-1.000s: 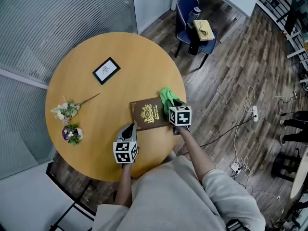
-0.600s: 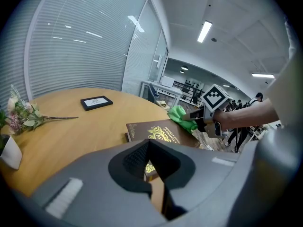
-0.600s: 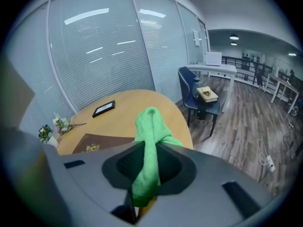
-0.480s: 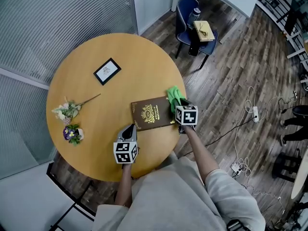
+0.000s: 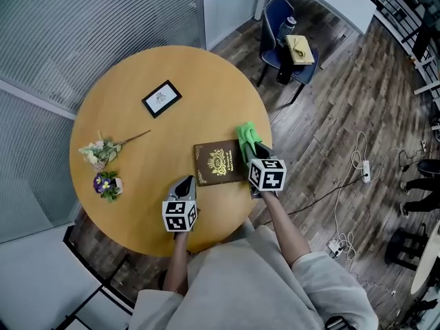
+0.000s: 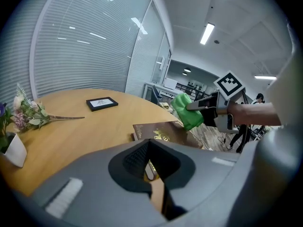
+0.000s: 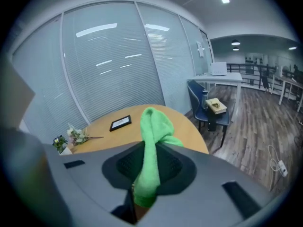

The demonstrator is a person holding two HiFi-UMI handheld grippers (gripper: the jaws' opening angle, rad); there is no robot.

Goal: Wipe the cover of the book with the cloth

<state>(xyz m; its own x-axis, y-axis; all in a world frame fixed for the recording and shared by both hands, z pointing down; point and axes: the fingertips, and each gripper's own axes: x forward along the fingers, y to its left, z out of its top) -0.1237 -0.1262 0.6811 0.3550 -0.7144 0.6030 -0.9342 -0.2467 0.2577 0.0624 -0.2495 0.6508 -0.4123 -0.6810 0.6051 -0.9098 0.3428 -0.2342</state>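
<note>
Right tool (image 5: 254, 154) pinches the bright green fluffy cloth (image 5: 246, 136) and over the last second has drawn it from the cover toward the right edge of the dark brown gold-stamped book (image 5: 220, 162), which lies flat by the near right edge of the round wooden tabletop (image 5: 137, 136). The cloth now hangs slightly raised over that edge, so one wiping stroke seems finished. Left tool (image 5: 184, 186), pressed together and empty, stays near the book's near left corner.
</note>
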